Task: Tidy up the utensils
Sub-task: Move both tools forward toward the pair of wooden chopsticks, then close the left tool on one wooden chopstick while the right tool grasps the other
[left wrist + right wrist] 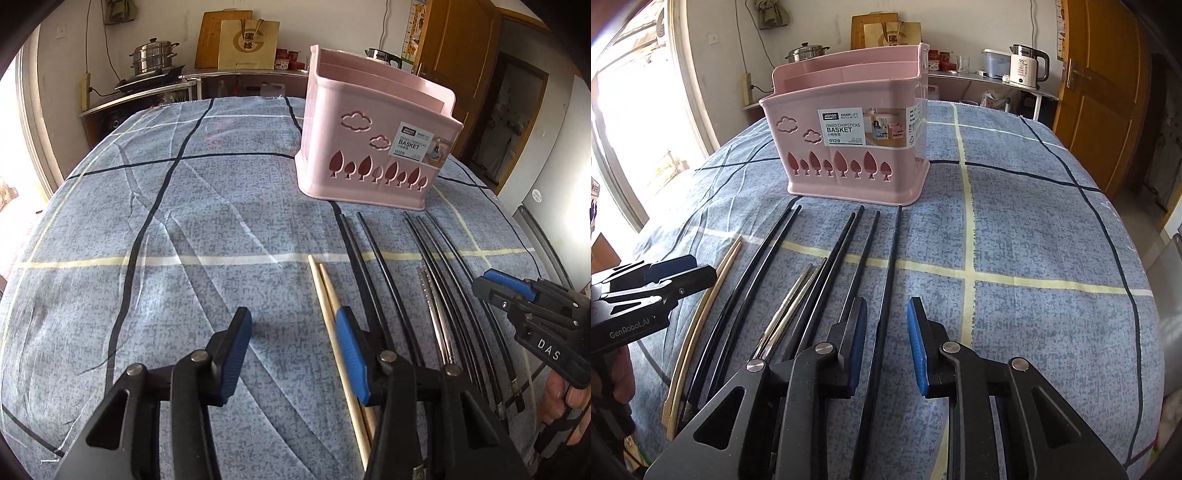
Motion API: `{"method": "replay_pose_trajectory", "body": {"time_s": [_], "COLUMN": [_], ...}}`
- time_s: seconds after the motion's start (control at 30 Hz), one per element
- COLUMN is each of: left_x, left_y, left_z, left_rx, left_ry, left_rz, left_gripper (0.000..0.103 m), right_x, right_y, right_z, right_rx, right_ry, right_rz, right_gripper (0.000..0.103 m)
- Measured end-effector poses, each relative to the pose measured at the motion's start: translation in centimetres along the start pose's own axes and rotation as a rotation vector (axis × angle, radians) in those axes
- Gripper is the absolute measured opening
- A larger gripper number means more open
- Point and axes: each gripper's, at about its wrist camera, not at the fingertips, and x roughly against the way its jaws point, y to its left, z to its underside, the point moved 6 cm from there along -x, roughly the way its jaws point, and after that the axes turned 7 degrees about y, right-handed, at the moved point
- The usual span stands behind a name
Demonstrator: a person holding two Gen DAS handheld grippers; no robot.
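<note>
From the left wrist, the left gripper (291, 325) hangs with its jaws spread and nothing between them; 2 wooden chopsticks (325, 291) run under its right finger, the black chopsticks (373, 280) and metal chopsticks (430, 295) lie further right, and the pink basket (373, 147) stands ahead on the checked cloth (166, 240). From the right wrist, the right gripper (886, 314) is also spread, straddling 1 black chopstick (892, 258) without pinching it; the basket stands ahead, slightly left.
</note>
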Motion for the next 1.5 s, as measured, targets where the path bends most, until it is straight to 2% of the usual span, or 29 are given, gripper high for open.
{"method": "replay_pose_trajectory", "body": {"time_s": [0.17,0.43,0.57,0.67,0.73,0.9,1.07,1.3,1.5], "left_x": [-0.1,0.2,-0.2,0.1,0.4,0.9,1.5,1.2,0.3], "left_y": [0.0,0.1,-0.9,-0.4,0.1,1.7,3.9,5.8,5.4], "left_z": [0.0,0.7,0.8,0.9,1.0,1.4,1.6,0.9,-0.1], "left_rx": [-0.016,-0.018,-0.089,-0.085,-0.078,-0.058,-0.006,0.066,0.045], "left_ry": [0.002,0.017,0.012,0.014,0.014,0.011,0.008,0.036,0.052], "left_rz": [-0.03,-0.035,-0.087,-0.079,-0.095,-0.101,-0.072,0.013,0.025], "left_gripper": [0.05,0.05,0.049,0.039,0.026,0.011,0.009,0.011,0.02], "right_x": [-0.2,1.4,1.6,1.9,2.1,2.3,1.3,-1.8,-4.0], "right_y": [0.0,1.7,2.6,2.9,3.2,5.1,8.6,12.2,12.6], "right_z": [-0.1,-0.7,-0.9,-0.9,-0.9,-1.2,-1.7,-2.9,-3.4], "right_rx": [0.0,0.023,0.033,0.036,0.039,0.07,0.111,0.134,0.122], "right_ry": [0.002,-0.037,-0.043,-0.047,-0.051,-0.056,-0.033,0.036,0.085], "right_rz": [-0.004,-0.045,-0.065,-0.068,-0.073,-0.115,-0.197,-0.264,-0.235], "right_gripper": [0.024,0.024,0.023,0.023,0.023,0.023,0.023,0.015,0.014]}}
